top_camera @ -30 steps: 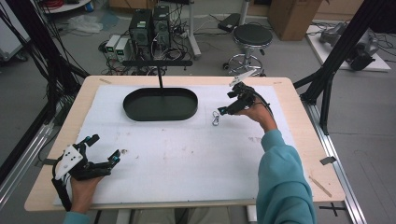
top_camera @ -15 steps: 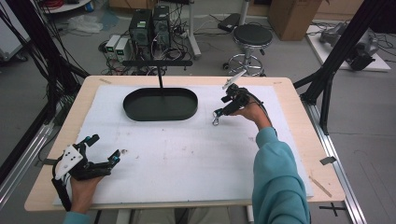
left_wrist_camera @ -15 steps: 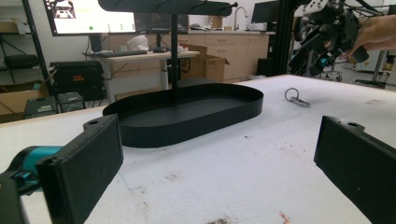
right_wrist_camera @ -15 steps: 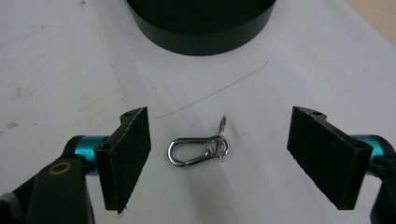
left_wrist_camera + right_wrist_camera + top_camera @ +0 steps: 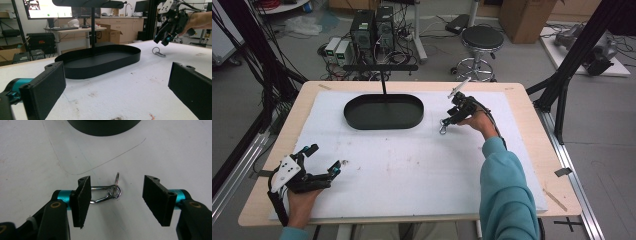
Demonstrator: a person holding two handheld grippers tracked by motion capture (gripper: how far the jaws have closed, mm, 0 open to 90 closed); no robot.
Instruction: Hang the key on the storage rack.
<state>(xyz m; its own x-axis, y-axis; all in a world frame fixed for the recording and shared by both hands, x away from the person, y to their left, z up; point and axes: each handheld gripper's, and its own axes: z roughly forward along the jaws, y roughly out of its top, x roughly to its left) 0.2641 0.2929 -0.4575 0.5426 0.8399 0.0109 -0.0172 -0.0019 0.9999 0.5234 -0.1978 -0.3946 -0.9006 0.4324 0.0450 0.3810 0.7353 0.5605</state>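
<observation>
A small metal carabiner with a key ring (image 5: 443, 130) lies on the white mat, right of the black oval tray (image 5: 362, 120). A post with a crossbar (image 5: 381, 67) rises from the tray's far side. My right gripper (image 5: 448, 121) hovers just above the clip, jaws open. In the right gripper view the clip (image 5: 107, 192) lies between the jaws of that gripper (image 5: 116, 184), its left end behind the left pad (image 5: 81, 200). My left gripper (image 5: 331, 171) rests open at the near left, holding nothing. In the left gripper view its jaws (image 5: 117, 72) frame the tray (image 5: 100, 62), the clip (image 5: 158, 51) and the right gripper (image 5: 163, 40).
The white mat (image 5: 412, 170) covers most of the wooden table (image 5: 532, 115). Black frame posts (image 5: 562, 90) stand at both sides of the table. Beyond the far edge are a stool (image 5: 482, 37) and computer boxes (image 5: 372, 25) on the floor.
My right gripper has moved a little left and down, closing in over the clip. The left gripper and the clip have stayed put.
</observation>
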